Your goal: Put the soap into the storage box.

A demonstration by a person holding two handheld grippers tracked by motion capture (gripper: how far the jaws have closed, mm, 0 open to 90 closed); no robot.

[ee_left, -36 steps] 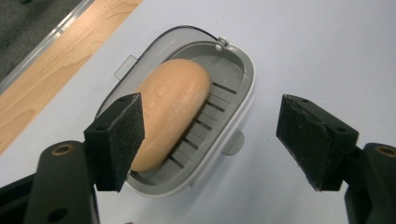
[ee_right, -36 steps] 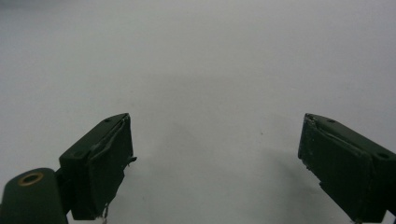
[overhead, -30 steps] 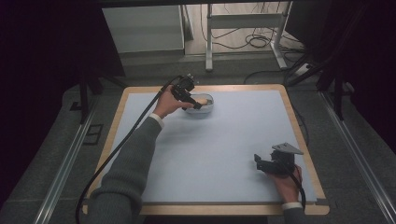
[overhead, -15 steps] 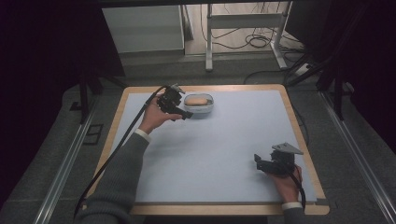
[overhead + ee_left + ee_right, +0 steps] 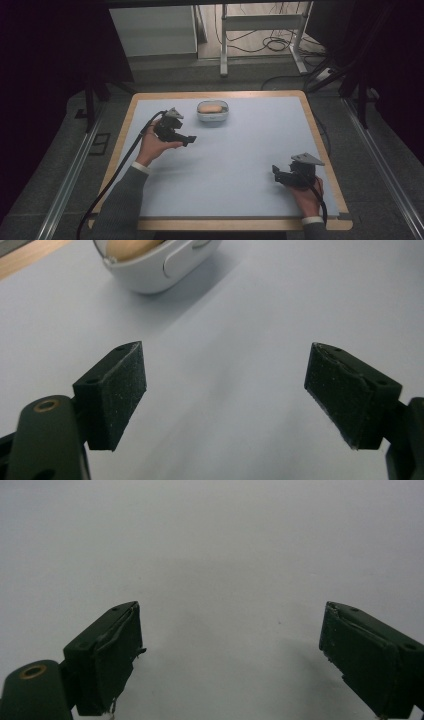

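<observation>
A small white bowl point(image 5: 212, 112) with a tan, roll-like thing point(image 5: 210, 107) in it stands near the far edge of the pale blue mat point(image 5: 235, 155). My left gripper point(image 5: 190, 140) hovers left of and nearer than the bowl, pointing right. Its jaws have just been opening and stand wide with nothing between them. In the left gripper view the gripper point(image 5: 225, 352) faces bare mat, with the bowl point(image 5: 160, 267) at the upper left. My right gripper point(image 5: 275, 173) rests at the near right, open and empty. The right gripper view has that gripper point(image 5: 231, 610) over plain mat.
The mat lies on a wood-rimmed table point(image 5: 327, 165). A black cable point(image 5: 117, 175) trails from the left gripper along the table's left side. Beyond the far edge are a white cabinet point(image 5: 152, 30), metal frame legs point(image 5: 224, 40) and floor cables point(image 5: 272, 42).
The left hand has drawn back from the bowl, toward the person and slightly left, and its gripper now stands apart from the bowl. The bowl and the right hand have stayed put.
</observation>
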